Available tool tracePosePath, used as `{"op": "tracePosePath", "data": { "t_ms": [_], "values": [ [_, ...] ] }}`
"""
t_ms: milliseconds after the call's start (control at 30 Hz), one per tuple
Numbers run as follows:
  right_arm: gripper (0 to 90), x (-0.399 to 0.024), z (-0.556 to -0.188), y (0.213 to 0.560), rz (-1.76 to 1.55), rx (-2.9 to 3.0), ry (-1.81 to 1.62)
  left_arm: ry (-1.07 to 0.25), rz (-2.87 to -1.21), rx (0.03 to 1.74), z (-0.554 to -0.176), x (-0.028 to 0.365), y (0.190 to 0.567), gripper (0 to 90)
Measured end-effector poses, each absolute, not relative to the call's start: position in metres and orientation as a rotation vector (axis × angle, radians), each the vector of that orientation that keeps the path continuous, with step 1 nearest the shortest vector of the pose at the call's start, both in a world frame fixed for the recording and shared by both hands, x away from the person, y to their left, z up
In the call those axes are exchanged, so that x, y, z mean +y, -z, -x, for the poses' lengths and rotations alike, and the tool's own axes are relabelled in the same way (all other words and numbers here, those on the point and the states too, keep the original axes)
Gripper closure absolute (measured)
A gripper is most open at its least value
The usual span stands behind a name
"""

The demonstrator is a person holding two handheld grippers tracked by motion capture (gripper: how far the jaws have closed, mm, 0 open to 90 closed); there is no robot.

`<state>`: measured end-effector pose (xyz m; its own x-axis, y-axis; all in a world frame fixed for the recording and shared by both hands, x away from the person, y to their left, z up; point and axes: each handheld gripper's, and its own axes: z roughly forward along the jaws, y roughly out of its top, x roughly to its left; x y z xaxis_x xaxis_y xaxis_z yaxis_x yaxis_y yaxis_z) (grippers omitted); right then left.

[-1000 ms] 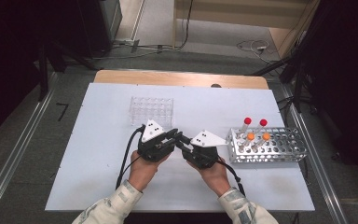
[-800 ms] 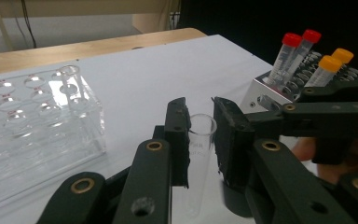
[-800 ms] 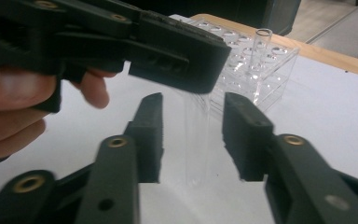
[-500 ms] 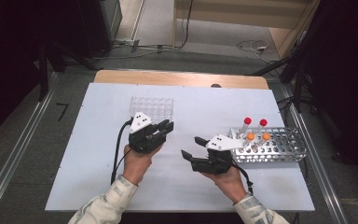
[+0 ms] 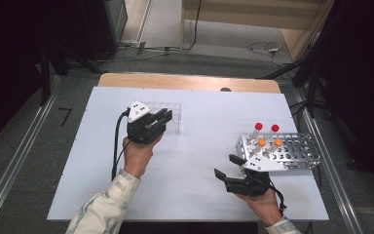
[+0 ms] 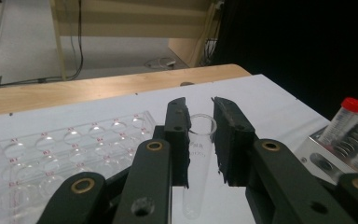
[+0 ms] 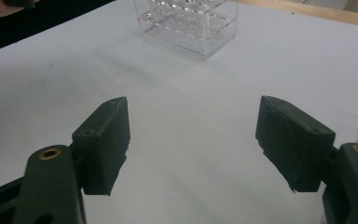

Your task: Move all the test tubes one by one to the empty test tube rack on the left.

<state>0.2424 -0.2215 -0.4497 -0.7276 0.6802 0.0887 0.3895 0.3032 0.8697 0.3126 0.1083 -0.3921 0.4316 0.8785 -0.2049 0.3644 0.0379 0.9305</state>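
Jaws of the left gripper (image 6: 200, 135) pinch a clear, uncapped plastic test tube (image 6: 198, 163), which we see upright between the pads, above the table at the clear plastic well rack (image 5: 168, 117). At four o'clock across the white table (image 5: 199, 146), well apart, our right gripper (image 5: 226, 168) has just been opening its jaws; we see nothing between them, and the perforated metal tube rack (image 5: 297, 151) sits just beside it.

1. A white table (image 5: 195, 146) carries everything; a strip of bare wood runs along its far edge.
2. A clear plastic well rack (image 5: 171, 117) stands on it left of centre, toward the far side.
3. A metal tube rack (image 5: 297, 152) rests near the right edge, well apart from the clear one.
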Motion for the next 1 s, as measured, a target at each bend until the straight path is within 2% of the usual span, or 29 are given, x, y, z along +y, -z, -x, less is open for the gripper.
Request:
{"op": "tracePosePath", "data": {
  "t_ms": [567, 1000],
  "values": [
    [24.4, -0.234, -0.233, 0.450, -0.989, 2.260, -1.405, -0.620, -1.532, 1.205, -0.356, 0.112, 0.382, 76.9],
    [24.6, -0.236, -0.232, 0.449, -0.976, 2.253, -1.411, -0.655, -1.533, 1.239, -0.370, 0.111, 0.389, 76.9]
  ]
}}
